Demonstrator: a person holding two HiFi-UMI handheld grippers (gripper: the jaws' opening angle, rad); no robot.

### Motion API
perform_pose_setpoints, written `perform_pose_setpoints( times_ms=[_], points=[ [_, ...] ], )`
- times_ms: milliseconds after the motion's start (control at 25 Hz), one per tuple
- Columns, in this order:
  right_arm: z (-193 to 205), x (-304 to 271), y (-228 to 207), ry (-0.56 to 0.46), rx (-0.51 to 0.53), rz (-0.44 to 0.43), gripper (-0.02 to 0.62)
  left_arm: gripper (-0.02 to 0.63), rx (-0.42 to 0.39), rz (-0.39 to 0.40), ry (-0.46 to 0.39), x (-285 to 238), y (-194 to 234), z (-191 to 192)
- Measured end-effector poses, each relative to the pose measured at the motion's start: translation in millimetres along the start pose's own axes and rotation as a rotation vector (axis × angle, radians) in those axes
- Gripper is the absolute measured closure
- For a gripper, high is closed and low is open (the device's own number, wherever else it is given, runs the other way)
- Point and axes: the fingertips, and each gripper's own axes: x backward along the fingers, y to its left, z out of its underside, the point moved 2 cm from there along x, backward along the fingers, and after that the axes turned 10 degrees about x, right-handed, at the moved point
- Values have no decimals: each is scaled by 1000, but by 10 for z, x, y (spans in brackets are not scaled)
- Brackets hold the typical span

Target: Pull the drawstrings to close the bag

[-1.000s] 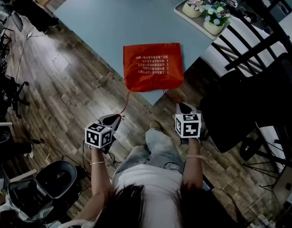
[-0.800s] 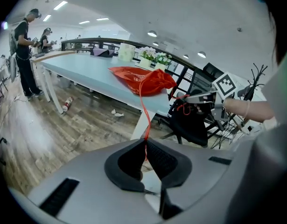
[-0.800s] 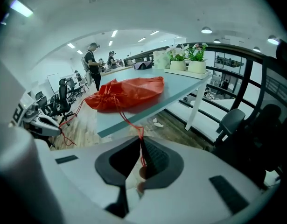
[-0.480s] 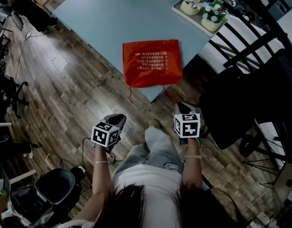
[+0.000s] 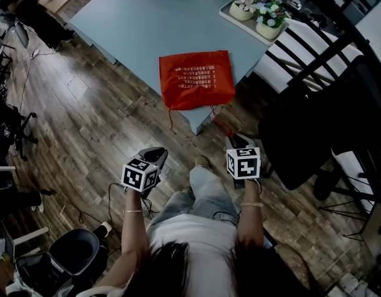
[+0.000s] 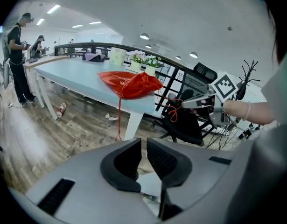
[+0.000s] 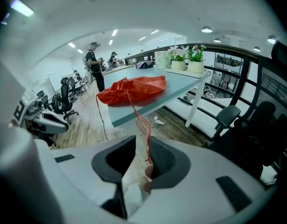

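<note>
— Red cloth item, entry one: where is it lying, and which way?

— Drawstring bag (image 5: 196,79), lying flat on the tabletop (image 5: 134,23) at the near corner. Its gathered mouth is sitting at the near edge and facing the person, and its bottom is pointing toward the far side. It is close to square. The slightly longer side is running along that near edge, and white print is showing on top.

— Entry two, the cords?

— Left drawstring (image 6: 119,115) is hanging straight down off the near edge, touching no gripper. Right drawstring (image 7: 141,120) is running from the mouth off the edge and down into the right gripper (image 7: 142,148).

— Grippers, state?

— Right one: jaws are standing moderately apart. The cord is passing between them and lying against one pad, and I see no pinch on it. Left gripper (image 6: 143,148): jaws are standing a narrow slit apart, with nothing between them but floor. Both are hovering low, well off the table on the person's side.

— Why placed so?

— My judgement: the mouth is facing the puller so that cords drawn back off the edge cinch it, and the puckered mouth suggests the closing is largely done.

— Surroundings?

— Potted flowers (image 5: 269,23) are standing near the far right edge, well apart from the bag.
</note>
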Motion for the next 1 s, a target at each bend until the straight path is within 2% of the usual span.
perform_pose_setpoints(
  times_ms=[440, 1000],
  points=[
    [21, 352, 228, -56, 22, 64, 508, 581, -58, -25, -103, 340, -75, 26],
    [-105, 811, 649, -157, 105, 92, 509, 581, -103, -41, -263, 827, -295, -26]
  ],
)
